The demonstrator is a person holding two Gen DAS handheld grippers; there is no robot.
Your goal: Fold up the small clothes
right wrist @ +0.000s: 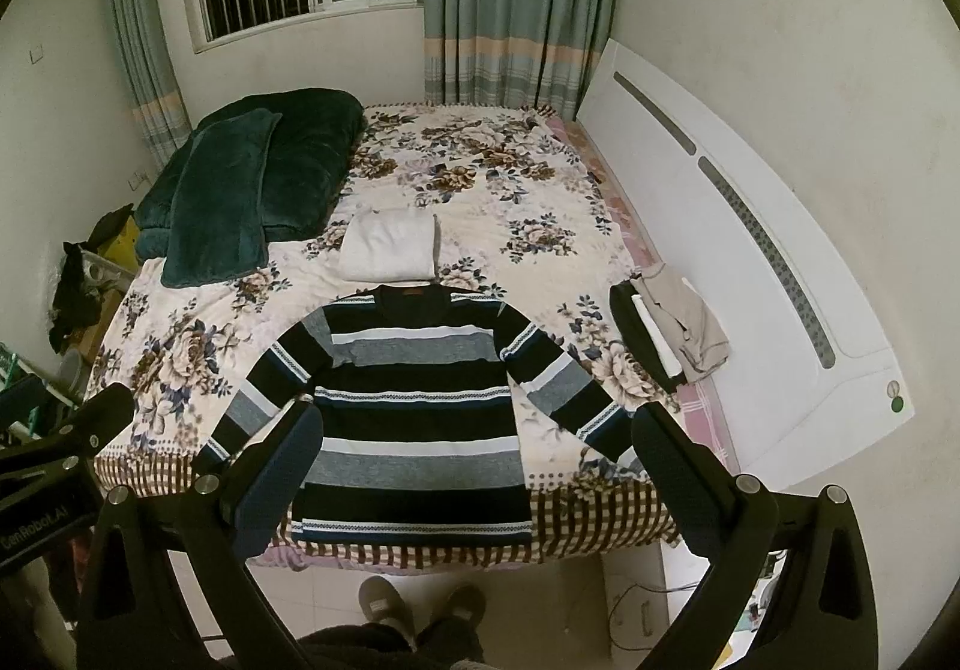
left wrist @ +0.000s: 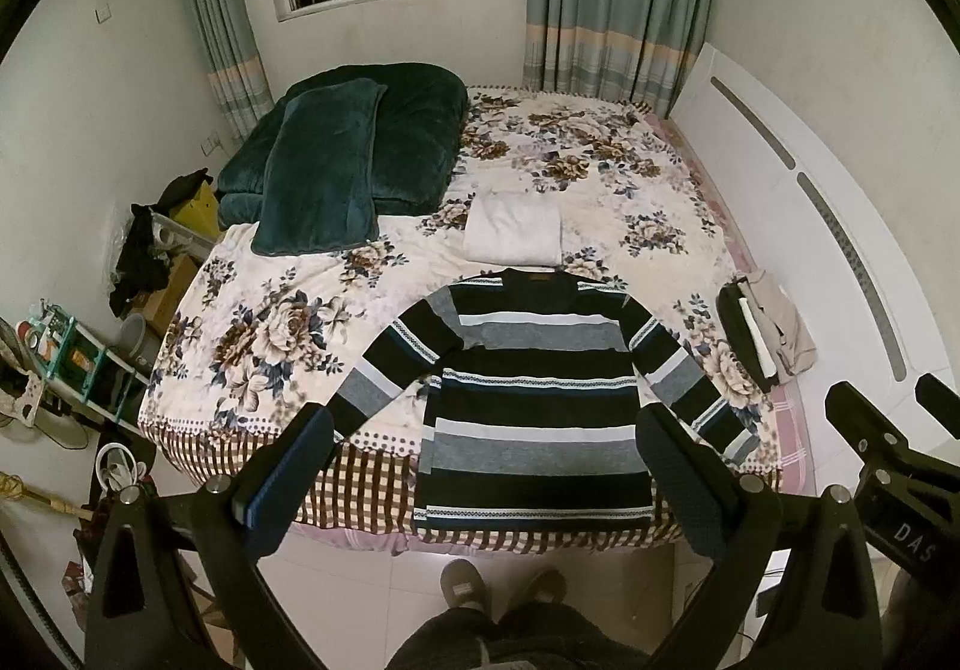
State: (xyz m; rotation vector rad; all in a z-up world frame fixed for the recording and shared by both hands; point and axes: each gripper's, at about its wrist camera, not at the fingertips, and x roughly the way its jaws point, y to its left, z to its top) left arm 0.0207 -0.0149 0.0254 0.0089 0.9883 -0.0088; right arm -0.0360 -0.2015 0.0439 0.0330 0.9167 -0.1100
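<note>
A striped black, grey and white sweater [left wrist: 531,406] [right wrist: 417,418] lies flat on the near edge of the bed, both sleeves spread out and angled down. Behind its collar sits a folded white garment [left wrist: 513,234] [right wrist: 390,245]. My left gripper [left wrist: 483,466] hangs open above the sweater's hem, holding nothing. My right gripper [right wrist: 477,466] is open too, high over the sweater's lower half, with nothing between its fingers. At the far right of the left wrist view the right gripper's body [left wrist: 882,448] shows. The left gripper's body [right wrist: 54,460] shows at the left edge of the right wrist view.
The bed has a floral blanket [left wrist: 600,178] [right wrist: 510,178]. Dark green bedding [left wrist: 348,154] [right wrist: 252,172] is piled at the far left. A small heap of beige and dark clothes [left wrist: 765,331] [right wrist: 669,331] lies by the white headboard [right wrist: 750,226]. A person's slippered feet [left wrist: 498,589] stand at the bed's foot.
</note>
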